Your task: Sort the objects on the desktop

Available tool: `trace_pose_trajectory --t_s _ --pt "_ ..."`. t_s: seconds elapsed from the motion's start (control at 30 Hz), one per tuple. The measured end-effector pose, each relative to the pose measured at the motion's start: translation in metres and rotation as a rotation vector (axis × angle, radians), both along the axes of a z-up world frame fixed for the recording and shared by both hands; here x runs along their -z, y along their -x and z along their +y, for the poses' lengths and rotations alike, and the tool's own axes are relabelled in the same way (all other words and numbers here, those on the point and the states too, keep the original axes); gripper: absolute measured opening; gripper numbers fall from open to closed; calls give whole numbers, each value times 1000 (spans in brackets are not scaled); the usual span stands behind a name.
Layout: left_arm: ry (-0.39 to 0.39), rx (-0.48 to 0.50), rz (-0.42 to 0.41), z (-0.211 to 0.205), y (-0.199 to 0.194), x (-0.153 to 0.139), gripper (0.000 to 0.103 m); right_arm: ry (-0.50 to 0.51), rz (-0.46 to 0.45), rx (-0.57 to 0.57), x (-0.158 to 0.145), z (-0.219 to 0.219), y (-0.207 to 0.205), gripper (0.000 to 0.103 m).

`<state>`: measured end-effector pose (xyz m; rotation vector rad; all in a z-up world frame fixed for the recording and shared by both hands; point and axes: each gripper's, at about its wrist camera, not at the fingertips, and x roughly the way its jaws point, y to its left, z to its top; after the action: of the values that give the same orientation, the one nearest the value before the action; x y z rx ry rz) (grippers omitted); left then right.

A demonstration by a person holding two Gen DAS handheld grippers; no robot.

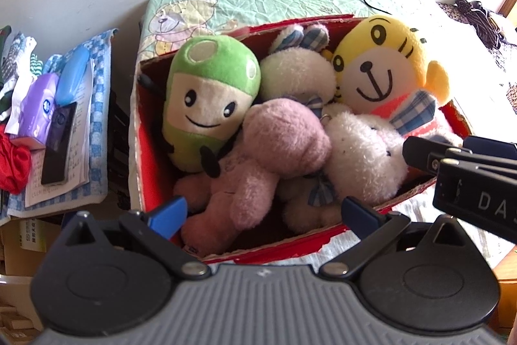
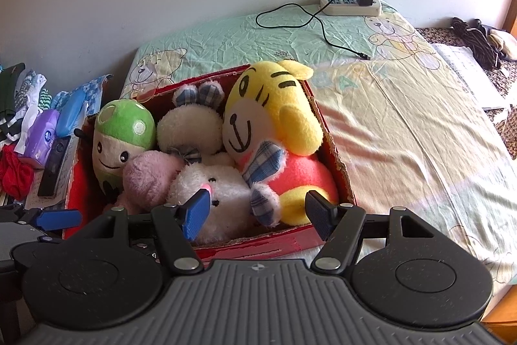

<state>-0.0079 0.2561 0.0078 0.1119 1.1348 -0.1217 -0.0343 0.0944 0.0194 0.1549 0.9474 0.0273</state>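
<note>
Left gripper (image 1: pixel 263 214) spread – pink plush (image 1: pixel 258 157) between.

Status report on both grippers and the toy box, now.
Left gripper open, empty, over the red box's near edge. Right gripper open, empty, same edge. Box packed with plush toys; white bunny nearest. Nothing blocking.

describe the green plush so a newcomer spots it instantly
Find the red cardboard box on the bed, packed with plush toys. The green plush stands at its left end, beside the pink one: the only one with a green spotted mushroom cap above a cream smiling face.
</note>
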Motion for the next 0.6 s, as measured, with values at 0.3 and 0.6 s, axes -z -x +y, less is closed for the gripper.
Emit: trace_pose_trajectory --t_s 0.3,0.6 --pt "-3 -3 8 2 -4 2 102 3 -4 -2 0 3 -3 69" --pt "33 2 10 7 -6 3 101 0 -12 -1 -1 6 -5 69"
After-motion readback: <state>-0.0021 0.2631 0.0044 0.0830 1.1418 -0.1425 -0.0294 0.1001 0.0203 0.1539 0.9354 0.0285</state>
